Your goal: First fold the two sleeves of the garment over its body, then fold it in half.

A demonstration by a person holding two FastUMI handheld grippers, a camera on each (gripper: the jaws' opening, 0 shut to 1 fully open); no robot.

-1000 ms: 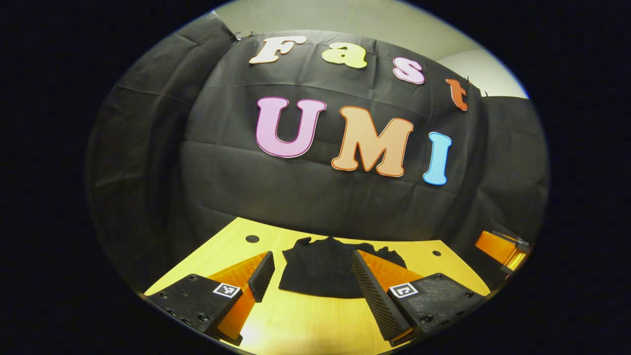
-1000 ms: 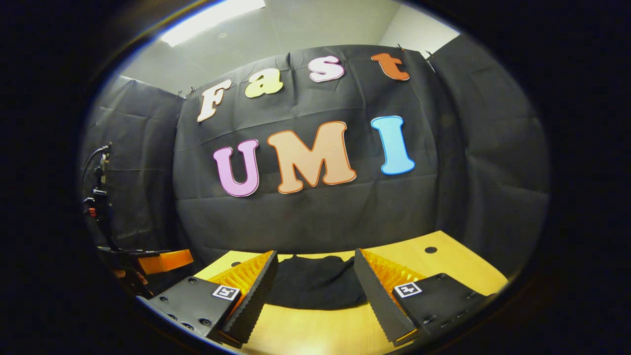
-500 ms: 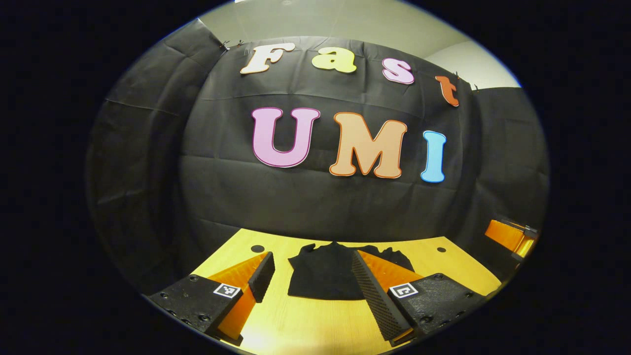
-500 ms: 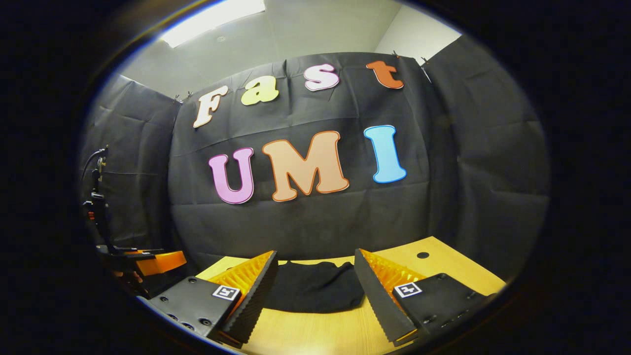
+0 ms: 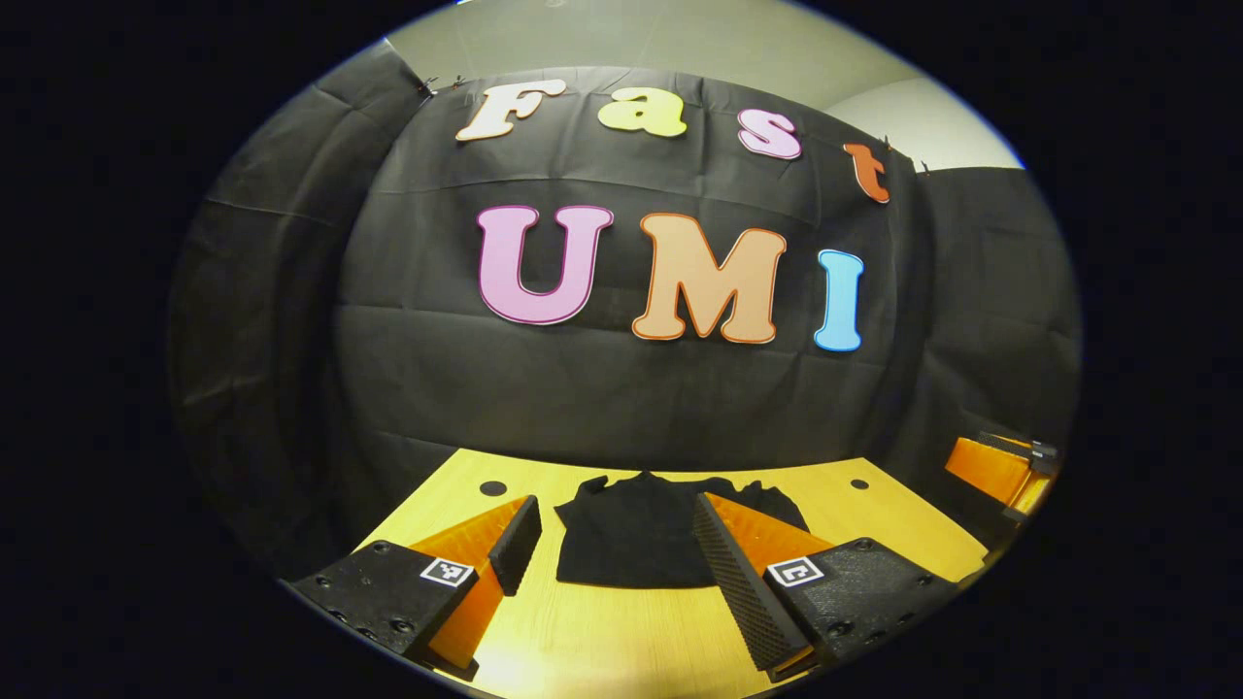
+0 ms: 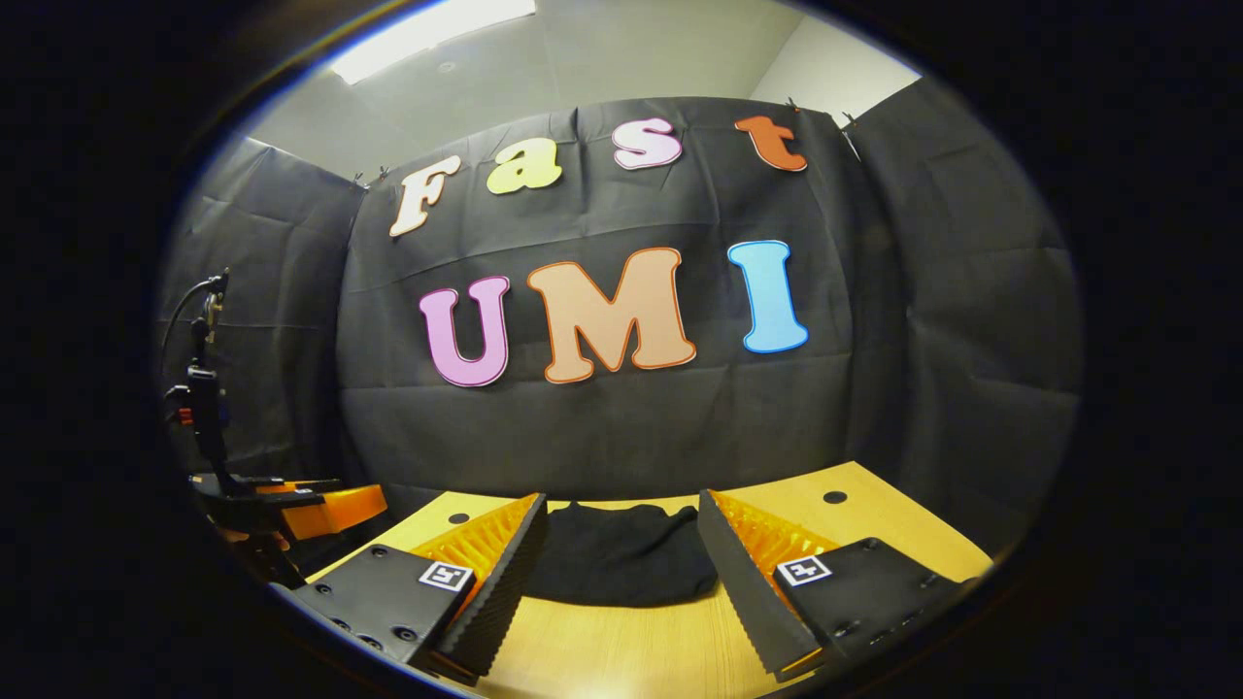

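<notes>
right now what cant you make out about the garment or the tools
- Garment, left gripper view: its right part sits behind that tool's finger, and the dark cloth swallows the folds, so sleeve positions are unreadable.
- Garment, right gripper view: both side edges are covered by the right tool fingers.
- Left tool: open; contact with the table is cut off at the bottom edge.

Bare table [image 5: 621, 641] lies before the garment [image 5: 636, 529]; cloth wall [image 5: 621, 388] closes behind.
</notes>
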